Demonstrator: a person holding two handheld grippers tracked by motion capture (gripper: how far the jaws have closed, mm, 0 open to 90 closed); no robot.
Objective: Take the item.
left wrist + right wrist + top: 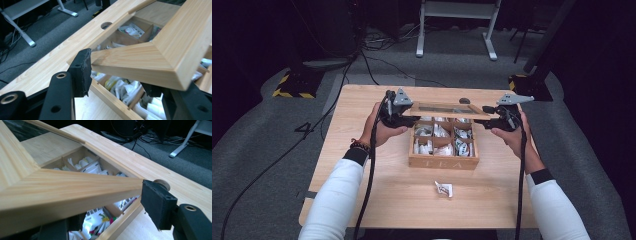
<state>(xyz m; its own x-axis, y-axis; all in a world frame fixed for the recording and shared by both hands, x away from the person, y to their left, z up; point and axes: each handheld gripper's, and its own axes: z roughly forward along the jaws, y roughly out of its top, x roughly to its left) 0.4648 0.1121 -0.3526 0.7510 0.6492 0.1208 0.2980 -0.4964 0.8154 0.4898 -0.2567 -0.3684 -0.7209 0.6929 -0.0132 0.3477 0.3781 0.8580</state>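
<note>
**Inspector:** Where is the lid point(447, 108)?

**Assistant:** It is raised level above the tea box point(443, 161), which sits mid-worktop point(362, 200) with its packets showing.

**Inspector:** The grippers?

**Assistant:** The left gripper point(408, 118) is clamped on the lid's left frame corner. The right gripper point(486, 123) brackets the right corner; whether its pads press the wood cannot be told.

**Inspector:** Anything else?

**Assistant:** One tea packet point(443, 189) lies in front of the box.

A light wooden worktop point(362, 165) stands on grey carpet point(257, 150). Black cables point(377, 42) trail across the floor behind it. A white table frame point(457, 25) stands at the back, where the room lies dark. Yellow-and-black striped bases point(292, 85) sit near the far corners.
</note>
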